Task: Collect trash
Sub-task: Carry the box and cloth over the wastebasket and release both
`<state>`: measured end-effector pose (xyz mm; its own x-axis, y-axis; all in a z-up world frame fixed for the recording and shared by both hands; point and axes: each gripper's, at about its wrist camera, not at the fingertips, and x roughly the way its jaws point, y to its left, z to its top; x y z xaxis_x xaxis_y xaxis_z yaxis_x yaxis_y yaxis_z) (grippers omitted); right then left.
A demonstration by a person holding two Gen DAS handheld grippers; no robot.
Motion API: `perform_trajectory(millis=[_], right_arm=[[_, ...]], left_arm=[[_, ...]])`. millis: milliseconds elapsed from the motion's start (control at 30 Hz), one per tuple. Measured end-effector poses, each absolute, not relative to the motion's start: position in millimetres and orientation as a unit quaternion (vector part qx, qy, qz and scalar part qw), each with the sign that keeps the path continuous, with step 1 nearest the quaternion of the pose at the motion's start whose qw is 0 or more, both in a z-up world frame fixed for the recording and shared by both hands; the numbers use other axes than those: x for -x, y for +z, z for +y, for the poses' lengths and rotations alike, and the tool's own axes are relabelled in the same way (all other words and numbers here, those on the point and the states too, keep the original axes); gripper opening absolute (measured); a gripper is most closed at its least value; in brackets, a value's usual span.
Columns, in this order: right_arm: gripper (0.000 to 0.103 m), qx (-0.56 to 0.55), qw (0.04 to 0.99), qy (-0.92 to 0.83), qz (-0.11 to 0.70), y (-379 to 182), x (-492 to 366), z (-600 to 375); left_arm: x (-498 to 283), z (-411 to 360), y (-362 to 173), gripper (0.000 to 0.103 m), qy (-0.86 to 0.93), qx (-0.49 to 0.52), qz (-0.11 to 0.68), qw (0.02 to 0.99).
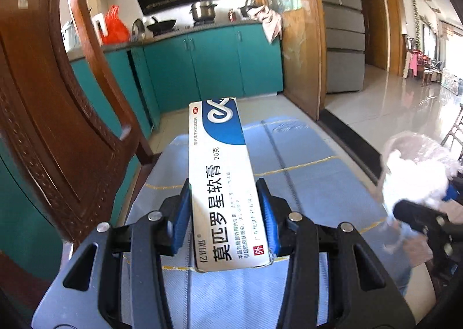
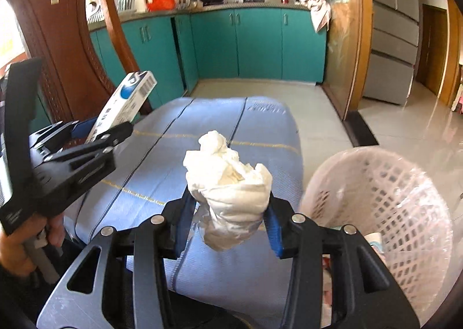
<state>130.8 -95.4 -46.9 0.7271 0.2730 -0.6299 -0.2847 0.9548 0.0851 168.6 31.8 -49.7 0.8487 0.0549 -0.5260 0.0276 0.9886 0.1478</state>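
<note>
A long white and blue ointment box [image 1: 217, 155] is clamped lengthwise between the blue pads of my left gripper [image 1: 227, 193], its far end sticking out above the blue tablecloth [image 1: 318, 184]. The right wrist view shows the same box [image 2: 127, 97] tilted upward in the left gripper [image 2: 102, 129], held by a hand at the left. My right gripper [image 2: 230, 204] is shut on a crumpled white tissue wad [image 2: 228, 172], lifted off the cloth. In the left wrist view, that tissue [image 1: 413, 172] shows blurred at the right edge.
A white mesh basket [image 2: 361, 152] lined with clear plastic stands right of the table, some scraps inside. A carved wooden chair [image 1: 43, 111] rises close on the left. Teal kitchen cabinets [image 2: 260, 45] and tiled floor lie beyond the table's far edge.
</note>
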Motion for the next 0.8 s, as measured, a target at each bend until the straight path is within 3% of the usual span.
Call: perform_trajectory(millis=[300, 500, 800], right_arm=[[0.044, -0.032, 0.952, 0.068, 0.296, -23.1, -102.5, -188.9], [0.044, -0.076, 0.955, -0.002, 0.288, -29.6, -76.8, -267.2], [0.044, -0.108, 0.951, -0.035, 0.289, -42.0, -60.2, -311.2]], left_arm=[[-154.8, -38.9, -37.8, 0.044, -0.106, -0.059, 0.294, 0.948], [-162.8, -104.8, -50.5, 0.044, -0.188, -0.059, 0.326, 0.925], [-174.3, -190.1, -77.4, 0.044, -0.256, -0.097, 0.364, 0.890]])
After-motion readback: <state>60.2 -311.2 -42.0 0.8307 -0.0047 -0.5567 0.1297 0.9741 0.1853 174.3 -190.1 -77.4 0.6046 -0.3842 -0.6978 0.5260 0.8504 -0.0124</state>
